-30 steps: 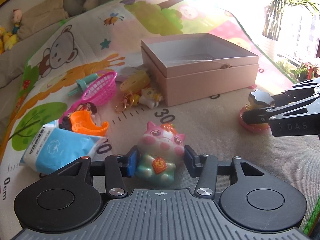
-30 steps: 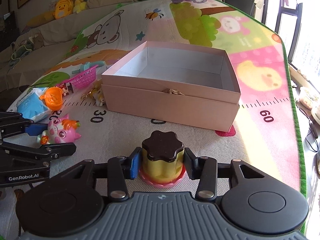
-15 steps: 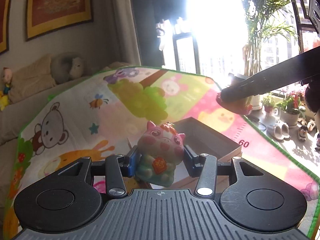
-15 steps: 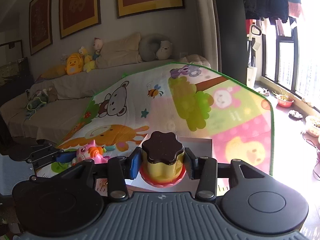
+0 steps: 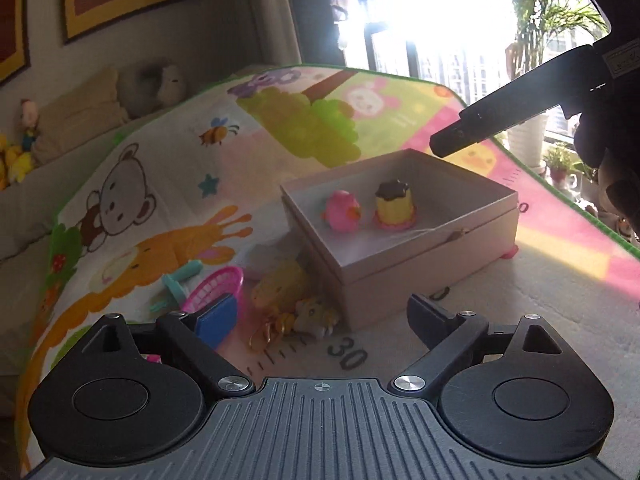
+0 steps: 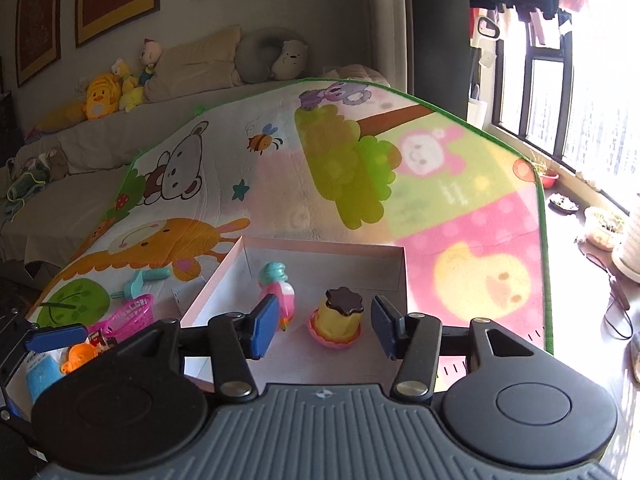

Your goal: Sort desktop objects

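Pink pig toy [image 5: 342,211] and pudding toy [image 5: 394,204] both sit inside the pink box [image 5: 424,258] w/ nothing gripping them: pudding upright on its frilly base near the middle, pig beside it, tipped over so its underside faces the right wrist cam. That's where sorted stuff goes, so these two look done. Left tongs [image 5: 320,312] are opening, pads far apart w/ nothing between them, hanging short of the box's near corner, over the mat. Right tongs [image 6: 322,326] also opening; pudding shows in the gap in that view but pads aren't touching it, it's down on the box floor below them. Both sets sit above the box rather than in it, prob. so toys drop clear w/o snagging the walls. Remaining pile is left of the box on the play mat [image 5: 168,184]: pink basket [image 5: 218,290], teal plastic piece [image 5: 180,280], yellow toy [image 5: 280,286] and a small cat figure [image 5: 316,314] tight vs. the box side, gold keychain [image 5: 268,330] just in front. In the right view an orange toy [image 6: 80,356] and a blue-white packet [image 6: 42,374] lie further left. Judging by that, sorting's only partly through; the items against the box wall may be awkward to pinch.
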`<control>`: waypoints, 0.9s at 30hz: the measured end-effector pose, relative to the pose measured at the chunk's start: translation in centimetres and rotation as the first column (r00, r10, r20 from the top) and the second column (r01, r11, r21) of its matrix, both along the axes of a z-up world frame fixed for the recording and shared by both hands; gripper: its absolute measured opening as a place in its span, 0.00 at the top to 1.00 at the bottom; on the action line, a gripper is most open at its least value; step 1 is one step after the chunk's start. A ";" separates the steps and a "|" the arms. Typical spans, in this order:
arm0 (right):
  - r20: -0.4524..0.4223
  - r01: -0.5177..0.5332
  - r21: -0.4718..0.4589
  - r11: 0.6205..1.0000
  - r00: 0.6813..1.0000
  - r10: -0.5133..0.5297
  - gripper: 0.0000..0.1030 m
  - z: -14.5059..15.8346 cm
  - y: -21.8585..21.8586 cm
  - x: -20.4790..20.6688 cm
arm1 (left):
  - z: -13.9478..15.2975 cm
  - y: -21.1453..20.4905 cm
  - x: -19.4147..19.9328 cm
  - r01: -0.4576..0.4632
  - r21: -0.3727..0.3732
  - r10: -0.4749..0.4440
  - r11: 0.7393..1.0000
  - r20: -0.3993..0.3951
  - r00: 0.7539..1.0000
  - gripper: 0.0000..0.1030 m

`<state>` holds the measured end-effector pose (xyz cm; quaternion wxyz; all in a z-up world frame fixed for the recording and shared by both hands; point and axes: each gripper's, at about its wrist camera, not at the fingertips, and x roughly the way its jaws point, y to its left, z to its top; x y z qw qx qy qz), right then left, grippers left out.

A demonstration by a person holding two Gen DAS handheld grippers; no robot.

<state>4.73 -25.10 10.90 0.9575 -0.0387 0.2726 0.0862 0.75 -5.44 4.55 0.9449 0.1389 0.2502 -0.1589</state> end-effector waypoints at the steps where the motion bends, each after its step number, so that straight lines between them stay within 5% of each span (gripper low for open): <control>1: 0.004 -0.040 -0.028 0.999 0.999 0.040 0.50 -0.4 1.3 -0.6 | -0.5 0.8 -0.7 -0.027 0.010 0.027 1.000 -0.008 1.000 0.07; 6: -0.019 -0.264 -0.162 0.951 0.964 0.264 0.50 -3.3 9.5 -2.6 | -2.0 5.2 -1.8 -0.162 0.031 0.164 0.986 -0.052 0.985 0.06; 10: -0.034 -0.318 -0.313 0.895 0.946 0.324 0.51 -5.4 15.4 -1.0 | -2.3 7.8 -1.8 -0.249 0.051 0.251 0.967 -0.048 0.967 0.06; 14: -0.164 -0.306 -0.271 0.913 0.949 0.270 0.51 -5.5 17.6 4.5 | -2.1 9.9 -2.0 -0.314 0.021 0.315 0.949 -0.055 0.947 0.04; 17: -0.301 -0.302 -0.178 0.937 0.923 0.240 0.52 -5.5 18.1 9.1 | -1.9 10.7 -2.3 -0.323 -0.022 0.320 0.946 -0.070 0.945 0.04; 20: -0.385 -0.277 -0.187 0.942 0.903 0.189 0.60 -6.4 18.7 12.7 | -1.5 11.1 -2.8 -0.294 -0.087 0.286 0.952 -0.094 0.954 0.03; 27: -0.437 -0.339 -0.120 0.933 0.862 0.257 0.56 -6.2 18.2 11.2 | -1.3 10.7 -4.1 -0.222 -0.128 0.210 0.967 -0.095 0.973 0.02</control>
